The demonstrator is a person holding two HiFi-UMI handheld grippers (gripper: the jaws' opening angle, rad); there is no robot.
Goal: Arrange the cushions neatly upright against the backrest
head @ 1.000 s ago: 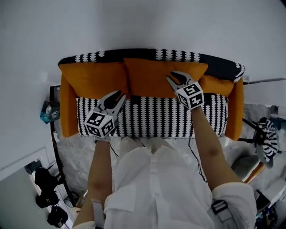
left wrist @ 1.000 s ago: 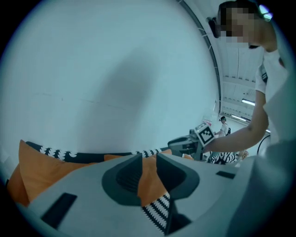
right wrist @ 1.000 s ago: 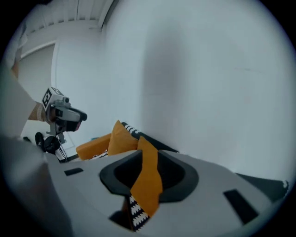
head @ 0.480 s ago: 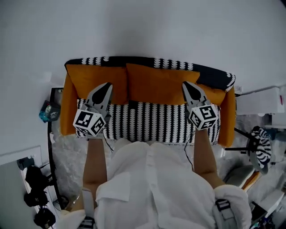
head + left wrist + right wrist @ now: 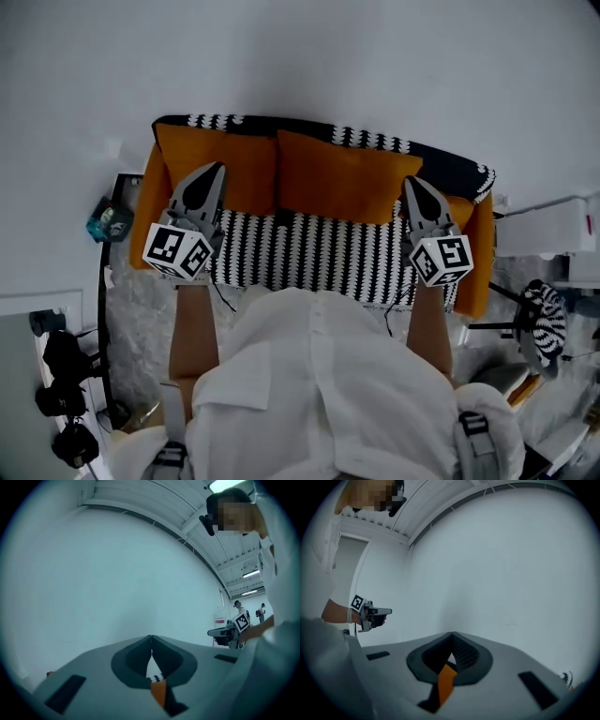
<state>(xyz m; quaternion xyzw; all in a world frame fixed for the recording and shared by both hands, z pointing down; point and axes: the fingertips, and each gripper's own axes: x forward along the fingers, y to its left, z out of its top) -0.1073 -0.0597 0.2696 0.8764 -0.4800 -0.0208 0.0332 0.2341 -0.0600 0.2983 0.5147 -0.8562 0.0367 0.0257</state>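
A small sofa with a black-and-white patterned seat [image 5: 309,253] and backrest [image 5: 375,139] has orange armrests. Two orange cushions stand against the backrest: one at the left [image 5: 239,169], one in the middle [image 5: 342,180]. A third orange cushion [image 5: 461,210] sits lower at the right end, partly hidden by my right gripper. My left gripper [image 5: 215,168] is shut and empty in front of the left cushion. My right gripper [image 5: 410,181] is shut and empty, between the middle and right cushions. In the gripper views both pairs of jaws [image 5: 151,637] [image 5: 452,633] meet, with nothing between them.
A pale wall and floor surround the sofa. Black camera gear [image 5: 58,375] and a teal object [image 5: 105,220] lie at the left. A striped object [image 5: 544,319] and a white box [image 5: 553,230] are at the right. People stand far off [image 5: 237,609].
Both grippers have drawn apart: the right one left the middle cushion and moved right, the left one moved left. Both pairs of jaws have closed.
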